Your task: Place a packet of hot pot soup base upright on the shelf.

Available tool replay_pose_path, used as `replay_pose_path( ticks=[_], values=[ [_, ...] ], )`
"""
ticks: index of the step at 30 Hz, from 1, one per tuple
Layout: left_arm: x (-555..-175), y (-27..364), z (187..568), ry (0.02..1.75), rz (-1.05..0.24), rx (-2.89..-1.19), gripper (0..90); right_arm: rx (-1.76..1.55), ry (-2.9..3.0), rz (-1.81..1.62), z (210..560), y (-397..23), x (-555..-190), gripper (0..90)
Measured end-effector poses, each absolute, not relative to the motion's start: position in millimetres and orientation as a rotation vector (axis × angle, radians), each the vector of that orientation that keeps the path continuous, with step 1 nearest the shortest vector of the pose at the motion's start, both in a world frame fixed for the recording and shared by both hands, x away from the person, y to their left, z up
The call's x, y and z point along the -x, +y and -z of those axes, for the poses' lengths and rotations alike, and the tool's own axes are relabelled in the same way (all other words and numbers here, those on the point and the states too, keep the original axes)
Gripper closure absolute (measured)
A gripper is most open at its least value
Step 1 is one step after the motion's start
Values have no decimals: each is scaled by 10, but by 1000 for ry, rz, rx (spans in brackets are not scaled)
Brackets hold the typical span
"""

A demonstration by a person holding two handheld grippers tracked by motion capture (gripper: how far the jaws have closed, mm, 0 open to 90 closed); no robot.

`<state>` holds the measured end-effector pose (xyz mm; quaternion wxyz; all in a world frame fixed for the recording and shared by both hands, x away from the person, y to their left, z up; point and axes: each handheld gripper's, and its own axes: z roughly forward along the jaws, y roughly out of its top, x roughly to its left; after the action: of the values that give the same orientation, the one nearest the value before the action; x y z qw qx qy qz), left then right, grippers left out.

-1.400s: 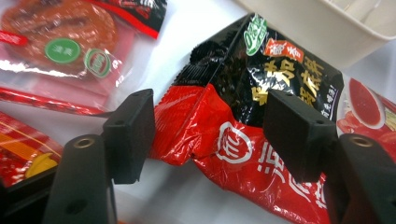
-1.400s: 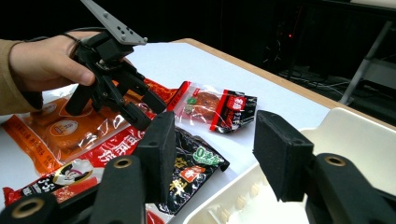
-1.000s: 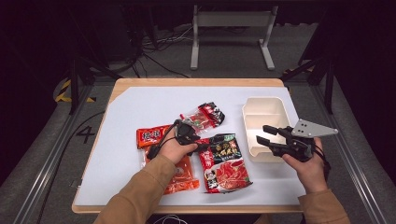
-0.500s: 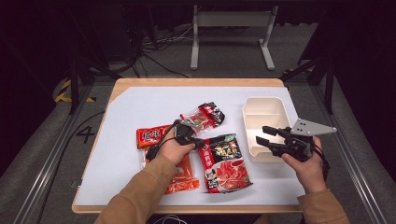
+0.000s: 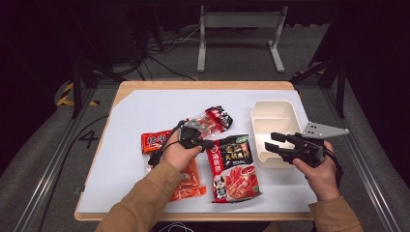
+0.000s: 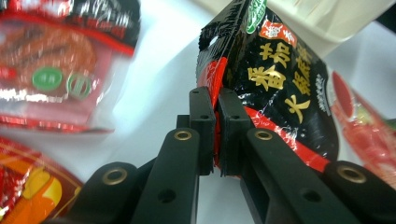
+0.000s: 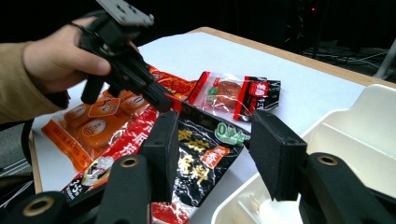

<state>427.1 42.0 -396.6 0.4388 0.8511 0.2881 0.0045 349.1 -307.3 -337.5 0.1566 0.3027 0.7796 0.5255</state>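
High view: the left tool (image 5: 205, 143) is clamped on the upper left corner of the black-and-red sauce packet (image 5: 233, 166), which lies just left of the white container (image 5: 273, 126) on the worktop (image 5: 145, 104). Its jaws have just been closing, with the packet's edge between them. The right tool (image 5: 273, 142) hovers over the container's near left rim with its jaws apart and nothing between them. Farther left of the container lie a clear packet with a red-and-black top (image 5: 211, 120), a small red packet (image 5: 155, 141) and an orange packet (image 5: 186, 179). The container looks empty, so I judge that nothing is packed yet.

Left gripper view: the two black pads pinch the packet's (image 6: 275, 88) red side seam, and the pinched corner looks lifted off the worktop. The container (image 6: 327, 18) sits just beyond the packet.

Right gripper view: the spread jaws of the right tool (image 7: 212, 149) frame the packet (image 7: 201, 163), which lies just beside the container's (image 7: 355, 135) wall. The left tool (image 7: 161, 102) grips the packet's far corner. Done: the grasp. Left, by my reading: carrying this packet into the container, then likely the other three.
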Motion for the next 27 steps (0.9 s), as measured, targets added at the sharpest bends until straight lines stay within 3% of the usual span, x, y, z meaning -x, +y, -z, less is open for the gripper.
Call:
replay_pose_path(
  ticks=[7,27],
  values=[
    [-4119,376,3732,624,-46,-2075,871,-857,2215,-1526,3307,-3090,-3446,525],
    [-3612,348,3108,420,-296,-1995,879,-795,2194,-1601,3099,-3076,-3287,490]
  ],
)
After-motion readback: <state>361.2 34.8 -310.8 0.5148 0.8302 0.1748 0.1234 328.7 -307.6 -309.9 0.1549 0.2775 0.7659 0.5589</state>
